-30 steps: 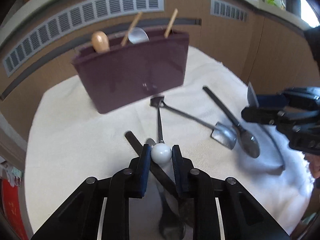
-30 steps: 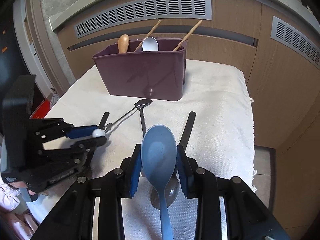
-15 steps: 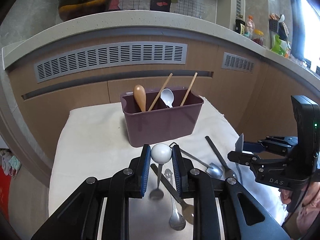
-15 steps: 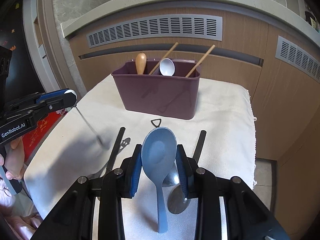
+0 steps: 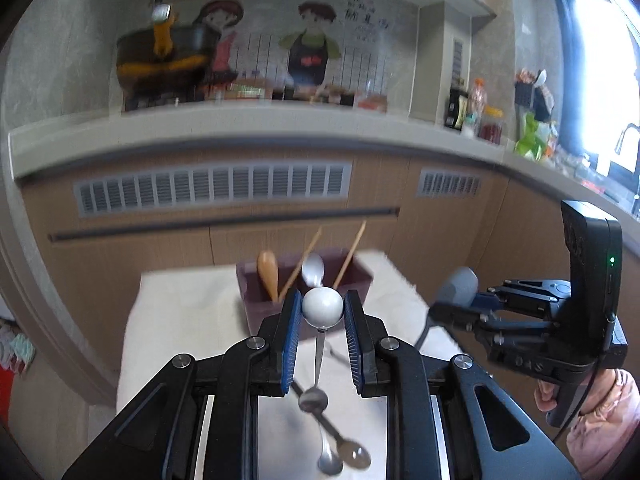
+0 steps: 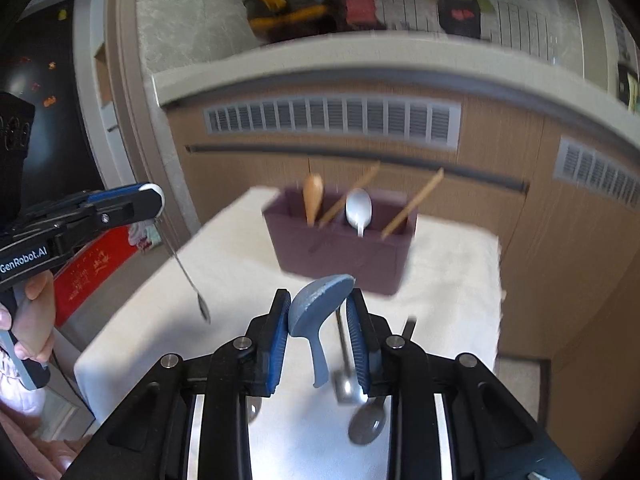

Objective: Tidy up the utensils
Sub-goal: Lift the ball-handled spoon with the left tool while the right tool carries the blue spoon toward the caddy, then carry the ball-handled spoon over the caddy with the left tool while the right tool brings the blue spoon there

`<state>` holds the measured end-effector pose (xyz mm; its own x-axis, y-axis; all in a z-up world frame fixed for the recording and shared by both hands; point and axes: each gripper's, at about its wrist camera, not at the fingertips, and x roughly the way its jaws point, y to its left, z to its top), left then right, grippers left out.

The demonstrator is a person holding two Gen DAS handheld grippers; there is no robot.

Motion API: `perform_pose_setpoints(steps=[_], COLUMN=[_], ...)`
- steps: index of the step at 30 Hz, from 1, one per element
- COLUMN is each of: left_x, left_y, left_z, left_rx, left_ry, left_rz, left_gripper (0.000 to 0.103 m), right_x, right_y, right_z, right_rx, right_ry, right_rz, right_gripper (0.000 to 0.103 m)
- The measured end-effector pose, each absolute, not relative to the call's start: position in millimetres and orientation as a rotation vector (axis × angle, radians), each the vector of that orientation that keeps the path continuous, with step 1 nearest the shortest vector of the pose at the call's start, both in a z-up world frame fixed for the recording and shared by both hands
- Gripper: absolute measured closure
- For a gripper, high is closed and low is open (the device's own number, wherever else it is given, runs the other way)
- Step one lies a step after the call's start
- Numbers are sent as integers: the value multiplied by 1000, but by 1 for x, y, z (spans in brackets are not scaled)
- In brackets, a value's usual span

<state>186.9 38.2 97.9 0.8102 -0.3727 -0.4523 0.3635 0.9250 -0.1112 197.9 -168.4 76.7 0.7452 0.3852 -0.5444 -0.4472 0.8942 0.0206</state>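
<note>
My left gripper [image 5: 322,307] is shut on the white ball end of a thin metal spoon [image 5: 322,306], which hangs down over the table; it also shows in the right wrist view [image 6: 188,276]. My right gripper [image 6: 320,304] is shut on the bowl of a blue plastic spoon [image 6: 318,304], tilted, handle down. Both are raised above the cloth-covered table [image 6: 240,264]. The maroon utensil box [image 6: 340,248] stands at the back of the table, holding a wooden spoon [image 6: 313,196], a white spoon [image 6: 358,210] and chopsticks [image 6: 412,204].
Several metal utensils [image 6: 360,412] lie on the cloth below the grippers, seen also in the left wrist view [image 5: 340,460]. A wooden cabinet front with vents [image 6: 332,120] rises behind the table under a counter. The table's right edge drops off beside the cabinet.
Both grippers have risen well above the table with their spoons. The views tilted up toward the counter and wall. The blue spoon has tilted in the right gripper's hold.
</note>
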Motion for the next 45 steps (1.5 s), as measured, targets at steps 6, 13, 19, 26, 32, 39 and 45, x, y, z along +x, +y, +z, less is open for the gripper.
perform_pose_setpoints(steps=[6,13,19,26,32,39,45], left_x=[213,246,252,250,245,243,246], left_y=[40,55,59,57,57,58,60], left_z=[170,187,161,115,92,79,73], left_rx=[-33,-81,-84,-76,-69,-102,-113], left_ry=[320,307,372,467,524,545,569], left_rz=[-396,-393,-395,-394,-390,-399,-396], left_gripper=[81,81,81,80,80,80,80], right_x=[216,238,249,271,243,217,229], right_y=[-158,-151,-149,-166,-165,-170,-152], right_z=[163,188,148,53,-28,-70,-83], right_rx=[-150,-167,-249,-294,-504,-674,-739], right_ry=[383,350,438,738,926,965,896], right_rz=[424,426,441,540,614,586,526], right_gripper=[100,100,100,67,33,34,58])
